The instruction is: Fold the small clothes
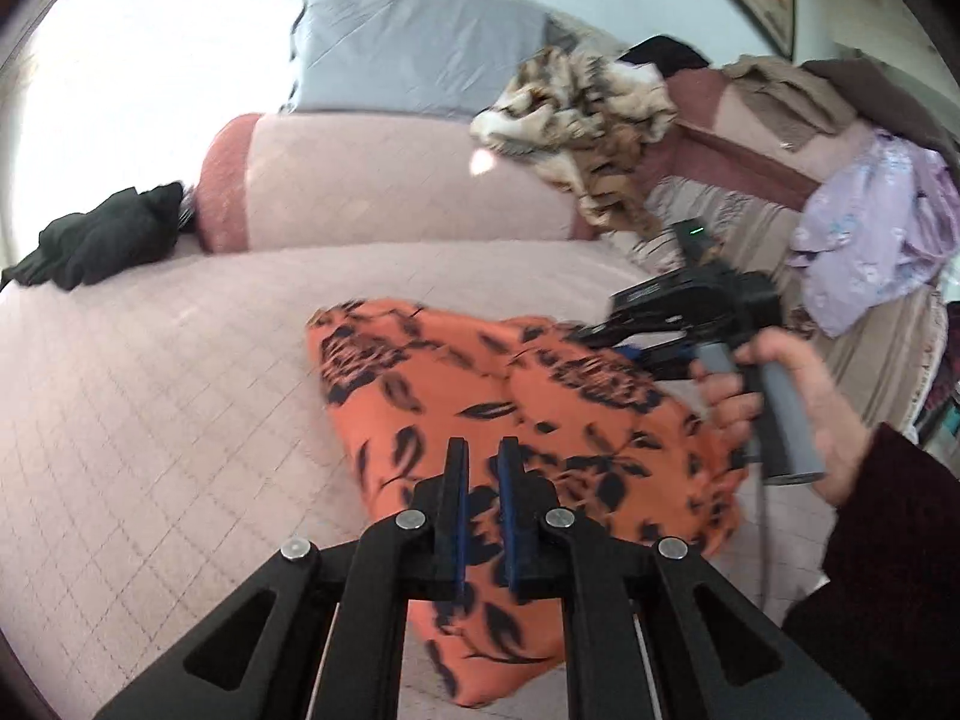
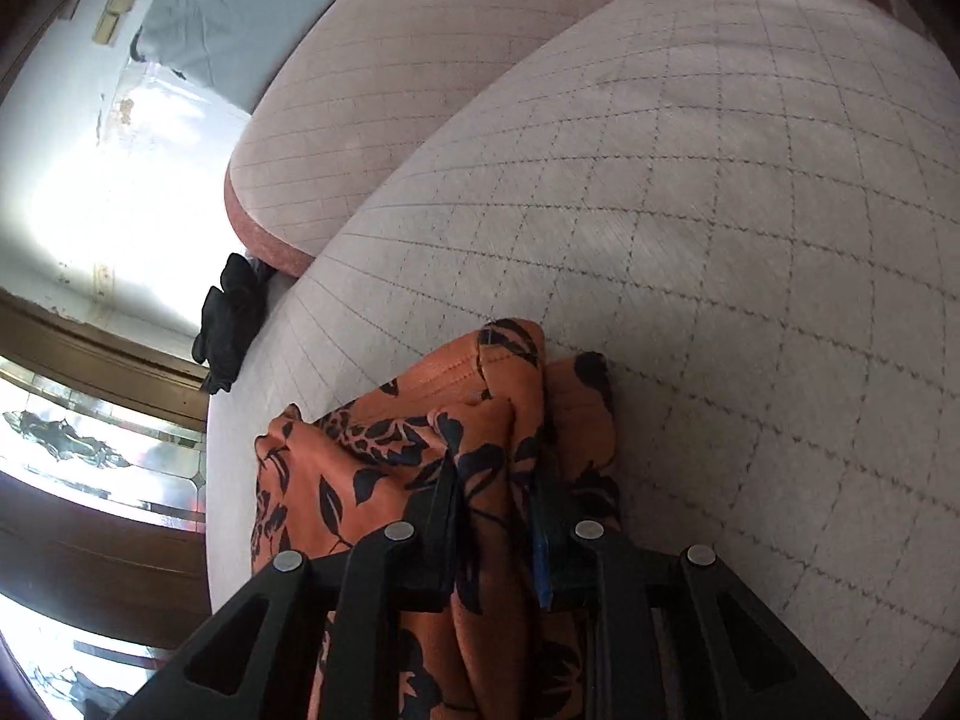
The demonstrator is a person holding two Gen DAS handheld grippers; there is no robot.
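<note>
My left gripper (image 1: 483, 450) has its fingers nearly together with a slim gap, over the orange cloth (image 1: 510, 414); I can't tell whether it pinches anything. My right gripper (image 2: 495, 480) is clamped on a bunched fold of that cloth. The cloth lies on the pink quilt (image 1: 180, 390), with a black garment (image 1: 102, 237) far off at the quilt's edge.

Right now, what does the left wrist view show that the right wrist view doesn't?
Only the left wrist view shows the right hand holding its handle, the striped fur blanket and the lilac cloth. Only the right wrist view shows the right claw shut on bunched fabric, plus the glass door. Both show the orange floral garment, black clothing and quilted pink cover.
</note>
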